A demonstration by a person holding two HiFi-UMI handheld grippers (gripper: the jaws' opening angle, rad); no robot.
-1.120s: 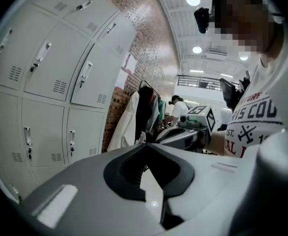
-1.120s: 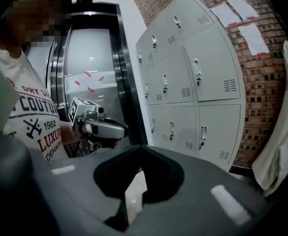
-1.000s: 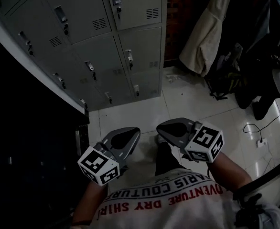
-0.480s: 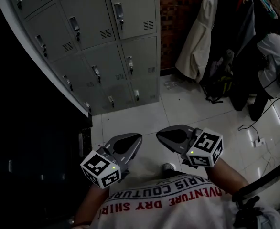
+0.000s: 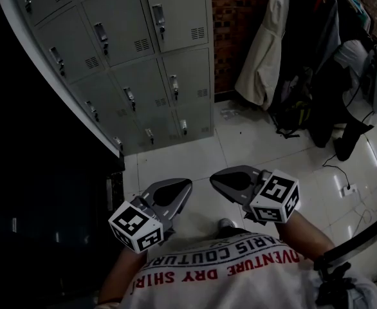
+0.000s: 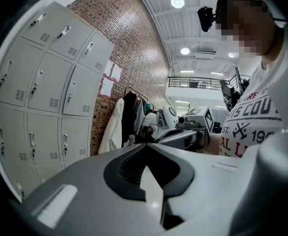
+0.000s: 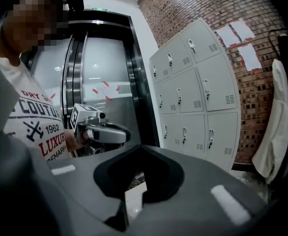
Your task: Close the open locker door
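Note:
A bank of grey lockers (image 5: 143, 63) stands against the brick wall, ahead and to the left. It also shows in the left gripper view (image 6: 41, 97) and the right gripper view (image 7: 198, 97). Every locker door I see lies flush, and no open door shows in these views. My left gripper (image 5: 175, 192) and right gripper (image 5: 222, 180) hang side by side above the white floor tiles, well short of the lockers. Both are shut with nothing between the jaws. Each gripper sees the other: the right gripper (image 6: 183, 134) and the left gripper (image 7: 102, 132).
Coats (image 5: 266, 50) hang on a rack right of the lockers, with dark bags (image 5: 298, 108) on the floor below. A cable (image 5: 343, 172) trails over the tiles at right. A dark doorway with glass panels (image 7: 95, 82) lies left of the lockers.
The head view has tipped up a little, so more of the lockers and rack shows. Both grippers stay shut and in nearly the same place.

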